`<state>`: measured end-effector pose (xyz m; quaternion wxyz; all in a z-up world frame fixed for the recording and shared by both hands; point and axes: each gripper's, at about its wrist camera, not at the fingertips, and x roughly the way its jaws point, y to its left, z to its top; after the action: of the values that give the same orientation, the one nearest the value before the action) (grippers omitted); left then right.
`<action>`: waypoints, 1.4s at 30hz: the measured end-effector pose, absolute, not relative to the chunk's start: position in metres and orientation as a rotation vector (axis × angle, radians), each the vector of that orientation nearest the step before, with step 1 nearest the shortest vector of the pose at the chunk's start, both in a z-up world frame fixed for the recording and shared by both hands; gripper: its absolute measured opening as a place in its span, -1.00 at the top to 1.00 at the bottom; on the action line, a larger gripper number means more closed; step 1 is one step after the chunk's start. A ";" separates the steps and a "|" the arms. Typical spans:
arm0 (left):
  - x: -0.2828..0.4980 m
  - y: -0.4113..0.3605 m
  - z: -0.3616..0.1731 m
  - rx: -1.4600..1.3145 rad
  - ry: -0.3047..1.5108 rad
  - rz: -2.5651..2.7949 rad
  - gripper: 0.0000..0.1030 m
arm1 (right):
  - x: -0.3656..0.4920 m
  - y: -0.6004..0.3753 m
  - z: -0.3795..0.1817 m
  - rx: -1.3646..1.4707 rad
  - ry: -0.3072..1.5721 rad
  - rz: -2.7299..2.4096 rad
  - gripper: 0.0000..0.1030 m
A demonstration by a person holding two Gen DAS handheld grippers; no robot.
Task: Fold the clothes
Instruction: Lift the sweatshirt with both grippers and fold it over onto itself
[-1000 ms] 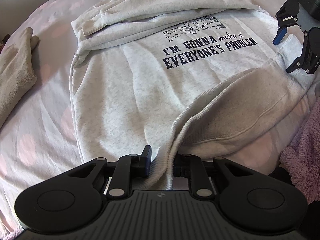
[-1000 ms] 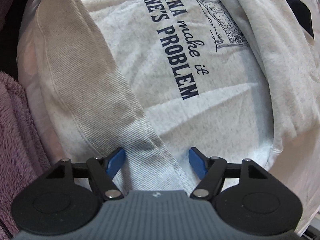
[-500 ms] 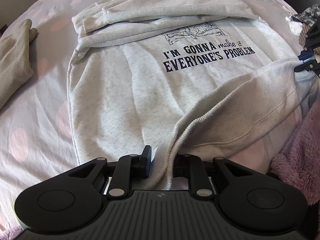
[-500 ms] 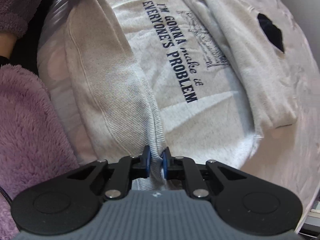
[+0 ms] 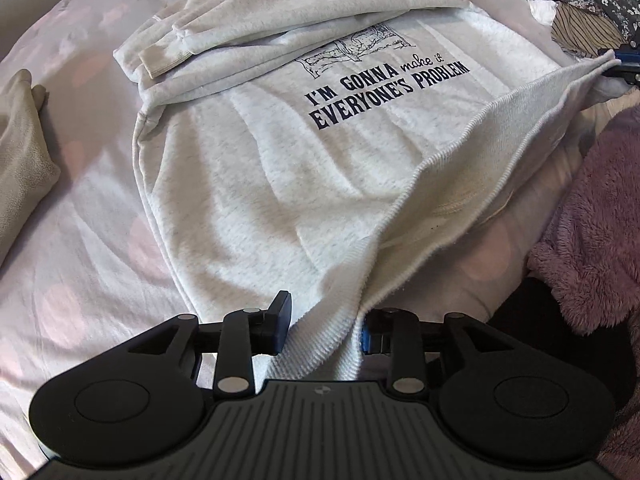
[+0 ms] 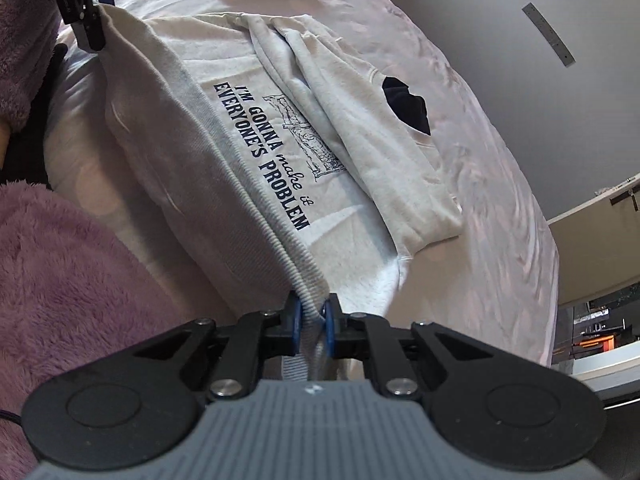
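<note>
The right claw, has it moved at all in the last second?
Yes. The right claw was open over the sweatshirt's ribbed hem; now it is shut on that hem and has lifted it off the bedsheet.

Right gripper: having closed on the ribbed hem, now lifting it.
Hem: rising taut between both grippers.
Sweatshirt: lower edge peeling upward.

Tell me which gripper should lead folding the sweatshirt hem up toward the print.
Neither alone: the left gripper and right gripper each clamp one end of the ribbed hem, so they should carry it together.
</note>
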<state>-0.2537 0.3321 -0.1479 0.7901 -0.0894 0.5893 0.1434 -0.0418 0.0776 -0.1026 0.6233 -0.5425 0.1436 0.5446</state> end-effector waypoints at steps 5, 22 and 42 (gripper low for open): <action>-0.267 0.320 -0.133 -0.179 1.120 0.436 0.88 | -0.053 0.071 -0.105 -1.160 0.297 1.157 0.76; -0.325 0.239 -0.032 0.082 0.656 0.685 0.93 | -0.121 0.002 -0.041 -0.813 0.022 0.873 0.79; -0.351 0.200 -0.003 0.123 0.612 0.673 0.93 | -0.175 -0.055 -0.009 -0.738 -0.073 0.849 0.79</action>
<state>-0.3513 0.2002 -0.0033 0.8965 0.0594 0.2955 0.3247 -0.1747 -0.0549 -0.0092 0.8451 -0.3500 -0.0345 0.4026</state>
